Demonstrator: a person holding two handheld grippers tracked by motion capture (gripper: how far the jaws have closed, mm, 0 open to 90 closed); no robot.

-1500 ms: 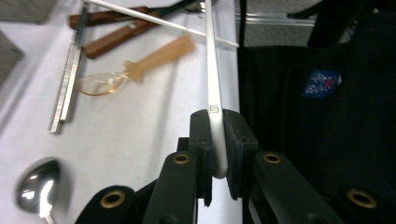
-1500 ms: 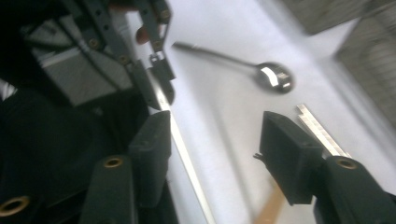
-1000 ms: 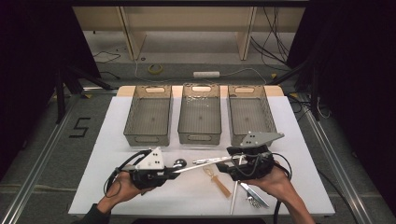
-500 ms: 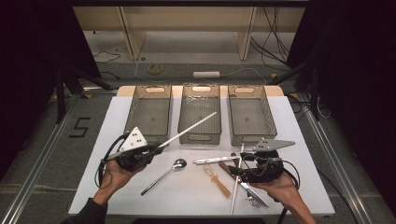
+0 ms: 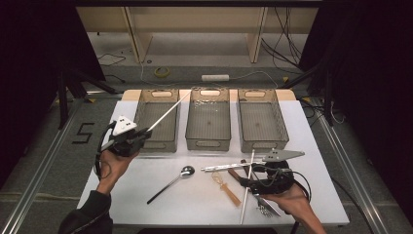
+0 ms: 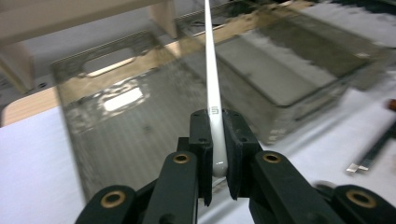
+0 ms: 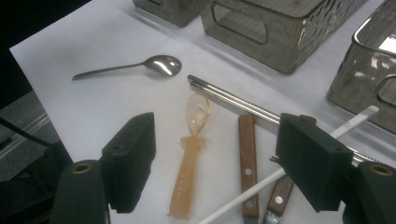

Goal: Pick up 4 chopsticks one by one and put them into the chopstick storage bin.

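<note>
My left gripper (image 5: 142, 134) (image 6: 216, 140) is shut on the thick end of a white chopstick (image 5: 168, 112) (image 6: 211, 88). It is held off the table, slanting up and over the left bin (image 5: 157, 141) (image 6: 116, 135). My right gripper (image 5: 247, 182) (image 7: 222, 161) is open low over the table's front right. Between and below its jaws lie an amber plastic spoon (image 5: 227, 188) (image 7: 189, 163), a wooden-handled knife (image 7: 247, 158) and a second white chopstick (image 5: 247, 190) (image 7: 261, 183). It grips none of them.
Three clear bins stand in a row, the middle bin (image 5: 208, 141) and right bin (image 5: 263, 142) beside the left one. A metal spoon (image 5: 173, 183) (image 7: 159, 64) and a pair of metal chopsticks (image 5: 224, 167) (image 7: 229, 100) lie on the white table (image 5: 160, 209).
My left gripper carried the white chopstick from the table's middle to the left and away, up over the left bin. My right gripper drew back a little toward the front edge.
</note>
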